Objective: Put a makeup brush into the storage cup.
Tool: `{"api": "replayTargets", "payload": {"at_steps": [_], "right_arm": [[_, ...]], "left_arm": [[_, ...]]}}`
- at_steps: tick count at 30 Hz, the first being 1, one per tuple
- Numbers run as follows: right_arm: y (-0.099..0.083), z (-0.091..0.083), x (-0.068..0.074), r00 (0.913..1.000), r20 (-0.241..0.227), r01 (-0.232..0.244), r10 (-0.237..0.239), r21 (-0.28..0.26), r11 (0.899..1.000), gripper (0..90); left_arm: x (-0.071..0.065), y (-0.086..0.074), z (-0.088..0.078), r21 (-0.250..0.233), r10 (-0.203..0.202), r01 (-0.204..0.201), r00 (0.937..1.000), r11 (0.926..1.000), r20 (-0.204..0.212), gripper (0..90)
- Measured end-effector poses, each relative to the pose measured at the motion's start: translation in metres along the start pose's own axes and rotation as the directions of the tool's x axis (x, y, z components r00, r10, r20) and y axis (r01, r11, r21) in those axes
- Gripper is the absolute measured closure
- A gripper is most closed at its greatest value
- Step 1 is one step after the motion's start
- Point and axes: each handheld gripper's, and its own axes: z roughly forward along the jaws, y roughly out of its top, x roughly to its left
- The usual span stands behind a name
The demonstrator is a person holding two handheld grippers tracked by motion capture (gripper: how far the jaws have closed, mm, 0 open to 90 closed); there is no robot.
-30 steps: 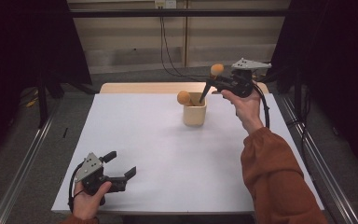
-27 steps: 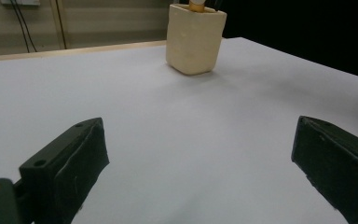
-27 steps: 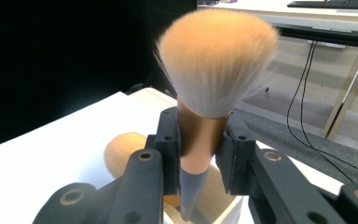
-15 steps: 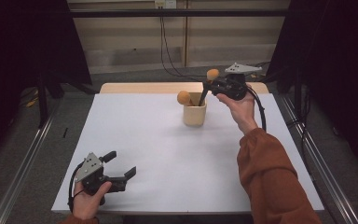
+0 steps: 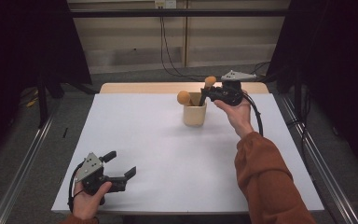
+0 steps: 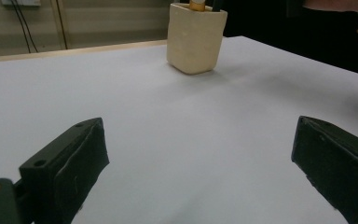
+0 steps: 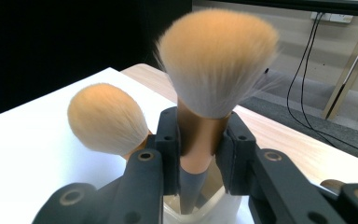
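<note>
A cream cup [image 5: 195, 114] stands on the white table [image 5: 168, 154] toward the back. One makeup brush [image 5: 184, 97] with an orange bristle head leans out of its left side. My right gripper [image 5: 206, 94] is shut on a second brush [image 5: 209, 81], bristles up, its handle reaching down into the cup. In the right gripper view both pads clamp the copper ferrule of that brush [image 7: 200, 135], with the other brush [image 7: 106, 119] just left. My left gripper [image 5: 121, 170] lies open near the table's front left; in its own view the jaws stand wide apart with the cup [image 6: 196, 37] far ahead.
A light wooden strip [image 5: 140, 87] runs along the table's far edge. Metal rails [image 5: 23, 158] flank the table on both sides. Cables [image 5: 165, 42] hang at the back wall. The person's orange sleeve [image 5: 265, 182] crosses the right front of the table.
My right gripper has sunk and shifted left with the brush, bringing its handle down into the cup. The left gripper has stayed put.
</note>
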Motion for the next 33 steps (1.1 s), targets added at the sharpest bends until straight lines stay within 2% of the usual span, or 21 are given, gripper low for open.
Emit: {"api": "replayTargets", "payload": {"at_steps": [14,24,29,33], "right_arm": [[-0.013,0.008,0.0,0.9999,-0.006,-0.013,0.013,0.009,1.0,72.0],[-0.025,0.009,-0.002,0.9991,-0.008,-0.041,0.041,0.014,0.999,70.2],[-0.027,0.009,-0.003,0.9985,0.001,-0.055,0.055,-0.013,0.998,56.1],[-0.03,0.008,-0.002,0.9969,0.02,-0.076,0.076,-0.028,0.997,34.2]], "left_arm": [[0.0,0.0,0.0,0.0,0.002,-0.002,1.0,1.0,-0.004,3.8],[0.0,0.0,0.001,0.002,-0.002,0.002,1.0,1.0,-0.006,3.8],[0.001,0.0,0.001,0.002,-0.004,0.004,1.0,1.0,-0.003,3.8],[0.001,0.0,0.003,0.002,-0.006,0.006,1.0,1.0,-0.003,3.8]]}}
